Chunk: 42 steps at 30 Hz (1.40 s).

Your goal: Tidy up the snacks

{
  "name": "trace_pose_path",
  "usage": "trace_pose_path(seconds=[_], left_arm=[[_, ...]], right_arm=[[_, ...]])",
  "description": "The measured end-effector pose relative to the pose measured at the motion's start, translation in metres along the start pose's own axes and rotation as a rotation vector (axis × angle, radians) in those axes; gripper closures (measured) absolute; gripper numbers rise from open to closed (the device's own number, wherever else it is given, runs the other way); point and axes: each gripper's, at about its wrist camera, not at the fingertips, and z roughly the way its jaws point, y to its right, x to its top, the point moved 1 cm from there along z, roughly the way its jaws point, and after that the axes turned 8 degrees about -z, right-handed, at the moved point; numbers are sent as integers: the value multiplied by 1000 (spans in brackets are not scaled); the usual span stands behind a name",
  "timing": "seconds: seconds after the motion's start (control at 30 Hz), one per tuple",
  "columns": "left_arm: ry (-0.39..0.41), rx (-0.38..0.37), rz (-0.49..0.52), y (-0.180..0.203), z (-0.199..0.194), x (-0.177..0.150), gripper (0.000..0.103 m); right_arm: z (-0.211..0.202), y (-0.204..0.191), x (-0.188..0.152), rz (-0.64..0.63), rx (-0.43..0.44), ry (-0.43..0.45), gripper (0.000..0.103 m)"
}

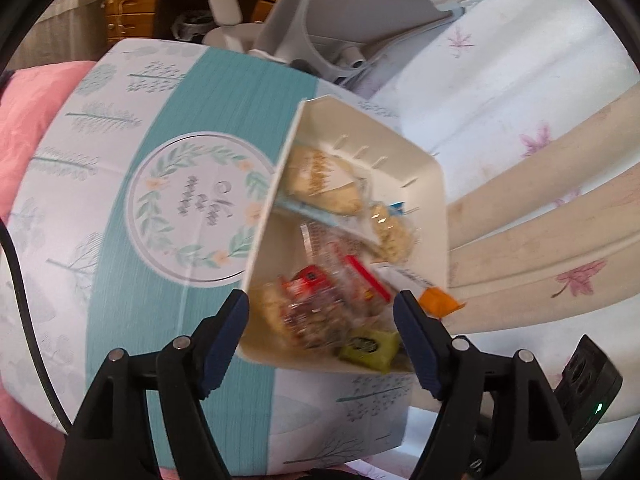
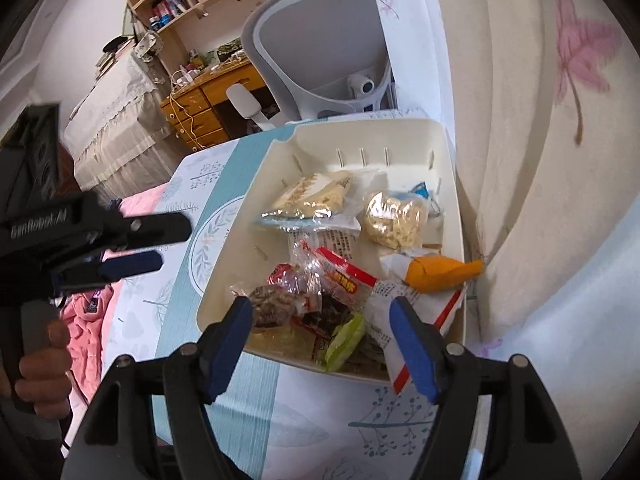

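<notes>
A cream plastic bin stands on a teal and white patterned table. It holds several snack packets: pale cracker bags, a red wrapper, a green packet and an orange packet over the bin's right rim. My left gripper is open and empty at the bin's near edge. My right gripper is open and empty over the bin's near end. The left gripper also shows at the left of the right wrist view.
A grey office chair stands behind the table. A wooden desk and shelves lie beyond. A floral sheet over cushions lies right of the bin. Pink fabric lies left. A black device sits lower right.
</notes>
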Motion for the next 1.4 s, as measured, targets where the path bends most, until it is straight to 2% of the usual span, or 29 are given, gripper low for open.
trace_pose_path(seconds=[0.13, 0.2, 0.4, 0.57, 0.7, 0.9, 1.03, 1.2, 1.4], left_arm=[[25, 55, -2, -18, -11, -8, 28], [40, 80, 0, -28, -17, -13, 22], [31, 124, 19, -60, -29, -26, 22], [10, 144, 39, -92, -45, -38, 11], [12, 195, 83, -116, -64, -48, 1], [18, 242, 114, -142, -96, -63, 1], [55, 233, 127, -141, -129, -73, 1], [151, 245, 141, -122, -175, -81, 1], [211, 256, 174, -95, -202, -93, 1]], right_arm=[[8, -1, -10, 63, 5, -35, 30], [9, -3, -14, 90, 1, -39, 27], [11, -20, -33, 135, -27, -63, 19], [9, -51, -53, 152, -49, -83, 14], [10, -80, -70, 145, -37, -112, 11], [5, -123, -90, 121, -28, -212, 5], [-13, -136, -88, 116, -14, -247, 3], [-56, -145, -68, 83, -6, -206, 2], [-104, -153, -54, 65, -5, -159, 0]])
